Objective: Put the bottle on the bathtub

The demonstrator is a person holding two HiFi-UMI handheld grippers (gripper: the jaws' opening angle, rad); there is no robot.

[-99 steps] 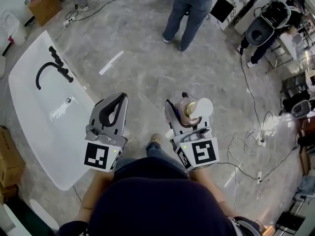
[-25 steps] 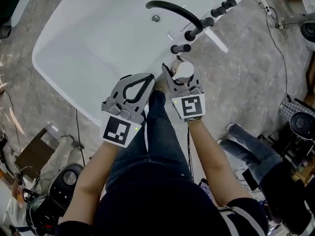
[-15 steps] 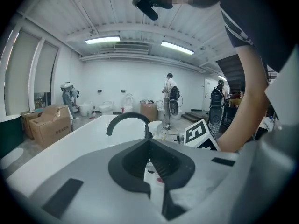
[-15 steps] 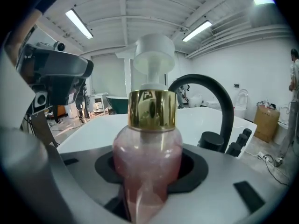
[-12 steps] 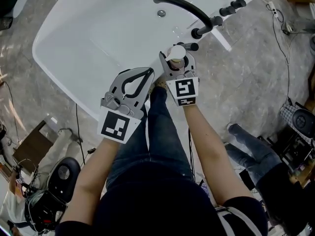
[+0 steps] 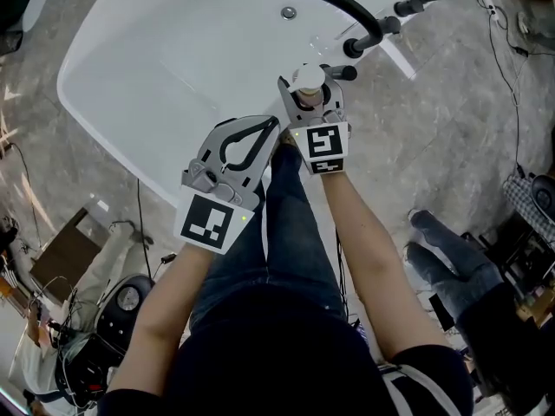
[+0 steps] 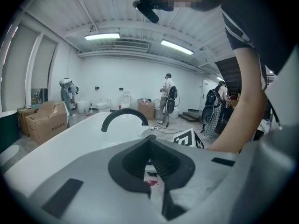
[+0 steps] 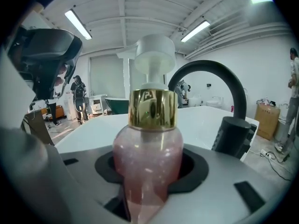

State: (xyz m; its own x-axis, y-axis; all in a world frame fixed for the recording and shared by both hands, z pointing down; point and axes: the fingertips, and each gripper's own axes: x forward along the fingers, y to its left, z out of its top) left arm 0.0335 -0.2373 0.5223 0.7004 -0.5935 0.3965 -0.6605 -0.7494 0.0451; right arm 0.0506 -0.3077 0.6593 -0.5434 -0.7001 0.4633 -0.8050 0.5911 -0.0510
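Observation:
A pink pump bottle point(image 8: 148, 148) with a gold collar and white pump head point(image 6: 308, 80) stands upright between the jaws of my right gripper point(image 6: 310, 102), which is shut on it. That gripper holds the bottle over the near rim of the white bathtub point(image 6: 156, 68), just beside the black tap handles point(image 6: 343, 73). The black curved spout point(image 8: 212, 76) rises right behind the bottle. My left gripper point(image 6: 247, 141) hovers to the left over the tub's near edge, jaws shut with nothing in them. In the left gripper view the bathtub point(image 7: 70, 136) and its spout point(image 7: 124, 115) lie ahead.
Grey stone floor surrounds the tub. Cardboard boxes point(image 7: 44, 118) stand at the left. People stand in the background point(image 7: 167, 97), and another person's legs point(image 6: 451, 250) are at the right. Cables point(image 6: 499, 24) run along the floor at the upper right.
I have walked up to the tub. Over the last second my right gripper carried the bottle forward to the rim beside the tap handles; the left gripper stayed shut and empty.

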